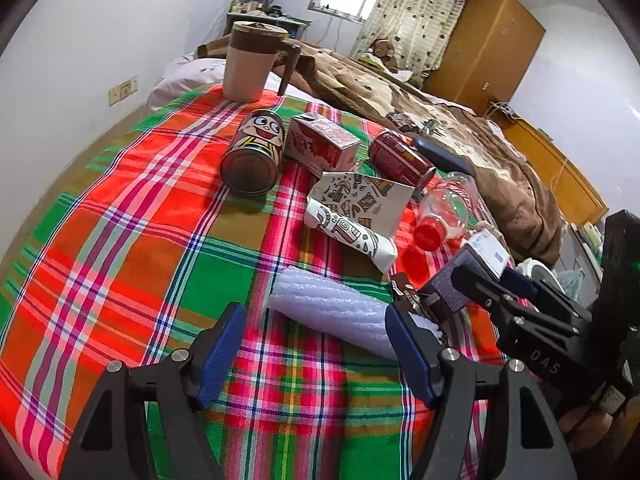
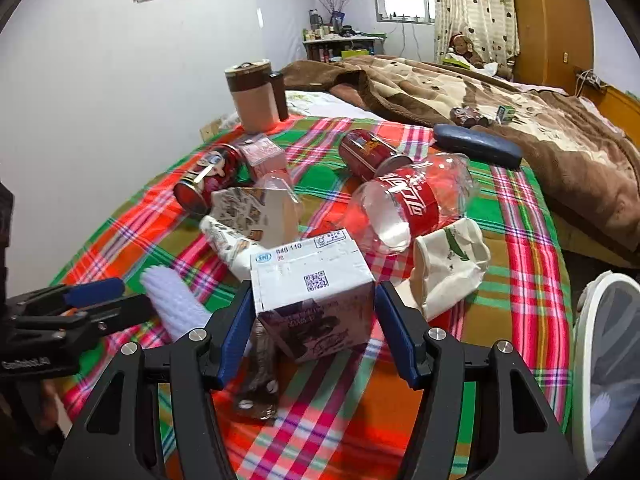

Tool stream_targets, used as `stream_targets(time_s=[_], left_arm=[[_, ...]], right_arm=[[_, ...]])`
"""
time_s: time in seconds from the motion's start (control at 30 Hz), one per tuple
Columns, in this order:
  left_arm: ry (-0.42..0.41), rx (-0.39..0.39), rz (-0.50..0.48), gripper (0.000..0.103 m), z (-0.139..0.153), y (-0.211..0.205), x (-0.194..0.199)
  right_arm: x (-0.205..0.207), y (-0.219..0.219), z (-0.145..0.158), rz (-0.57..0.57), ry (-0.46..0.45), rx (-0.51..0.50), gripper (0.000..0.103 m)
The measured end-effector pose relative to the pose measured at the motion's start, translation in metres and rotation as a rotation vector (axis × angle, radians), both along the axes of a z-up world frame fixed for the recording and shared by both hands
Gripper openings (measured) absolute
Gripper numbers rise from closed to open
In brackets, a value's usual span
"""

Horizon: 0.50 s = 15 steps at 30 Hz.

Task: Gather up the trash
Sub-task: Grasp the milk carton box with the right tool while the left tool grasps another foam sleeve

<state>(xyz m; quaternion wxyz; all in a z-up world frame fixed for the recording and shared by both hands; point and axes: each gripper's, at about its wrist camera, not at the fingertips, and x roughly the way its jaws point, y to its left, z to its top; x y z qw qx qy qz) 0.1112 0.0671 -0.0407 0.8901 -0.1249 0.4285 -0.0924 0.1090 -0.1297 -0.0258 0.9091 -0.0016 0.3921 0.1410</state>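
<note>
Trash lies on a plaid cloth (image 1: 120, 240). My right gripper (image 2: 314, 320) is shut on a small drink carton (image 2: 312, 288); it also shows in the left wrist view (image 1: 476, 268). My left gripper (image 1: 316, 348) is open and empty, its fingers on either side of the near end of a white foam sheet (image 1: 332, 304), seen too in the right wrist view (image 2: 172, 300). Farther off lie a cartoon can (image 1: 254, 152), a red carton (image 1: 322, 144), a red can (image 1: 400, 158), a printed paper bag (image 1: 356, 212), a clear cola bottle (image 2: 412, 200) and a crumpled paper cup (image 2: 448, 264).
A lidded pink mug (image 1: 248, 64) stands at the cloth's far edge. A brown blanket (image 2: 520, 120) with a dark blue case (image 2: 476, 146) lies behind. A white bin (image 2: 608, 360) with a liner stands at the right. A dark wrapper (image 2: 260, 376) lies under the carton.
</note>
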Motion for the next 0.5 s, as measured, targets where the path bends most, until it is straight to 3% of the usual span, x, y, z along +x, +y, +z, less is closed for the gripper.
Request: stream_targets(time_s=[0.5], left_arm=[[0.086, -0.034, -0.005, 0.072, -0.019, -0.031, 0.028]], right_arm=[[-0.014, -0.036, 0.005, -0.108, -0.003, 0.079, 0.059]])
